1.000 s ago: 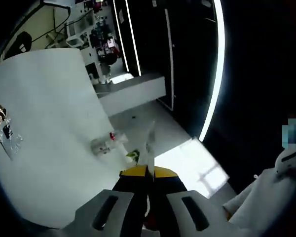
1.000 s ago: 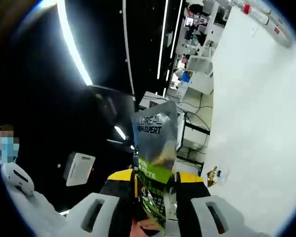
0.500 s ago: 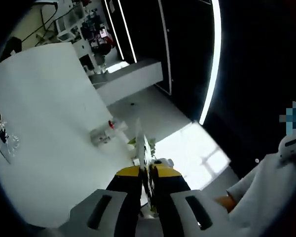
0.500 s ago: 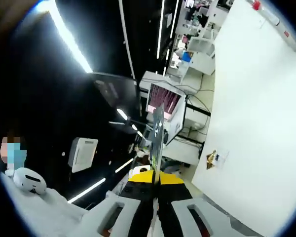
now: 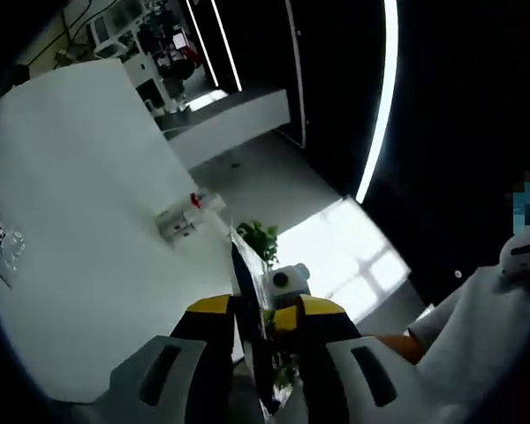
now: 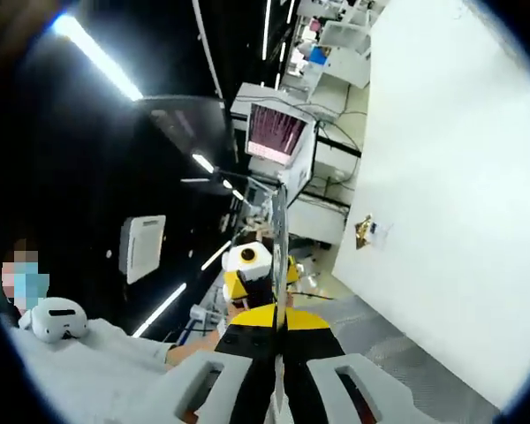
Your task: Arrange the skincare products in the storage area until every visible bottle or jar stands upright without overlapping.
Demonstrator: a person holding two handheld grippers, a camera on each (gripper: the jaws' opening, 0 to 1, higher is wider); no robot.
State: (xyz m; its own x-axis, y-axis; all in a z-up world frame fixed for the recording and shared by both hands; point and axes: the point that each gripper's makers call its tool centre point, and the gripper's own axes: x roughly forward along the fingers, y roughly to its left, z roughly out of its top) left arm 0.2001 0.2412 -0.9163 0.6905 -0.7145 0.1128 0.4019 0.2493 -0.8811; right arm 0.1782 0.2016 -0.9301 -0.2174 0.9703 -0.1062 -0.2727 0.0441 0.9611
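We hold a flat sachet [image 5: 252,331] edge-on above the white desk [image 5: 79,203], both the left gripper [image 5: 256,322] and right gripper [image 6: 276,340] pinching it between their jaws. No print is readable. In the left gripper view, a small bottle [image 5: 184,218] lies on the desk.

Two small bottles [image 5: 184,217] lying on the white table [image 5: 79,221], sachet [image 5: 247,300] between left claw [image 5: 254,322] jaws

The counter [image 5: 79,203] is plain white; a small bottle [image 5: 181,219] lying on it is white with a red cap. Both claws (grey-fingered) wear yellow-and-black pads [image 5: 210,311].
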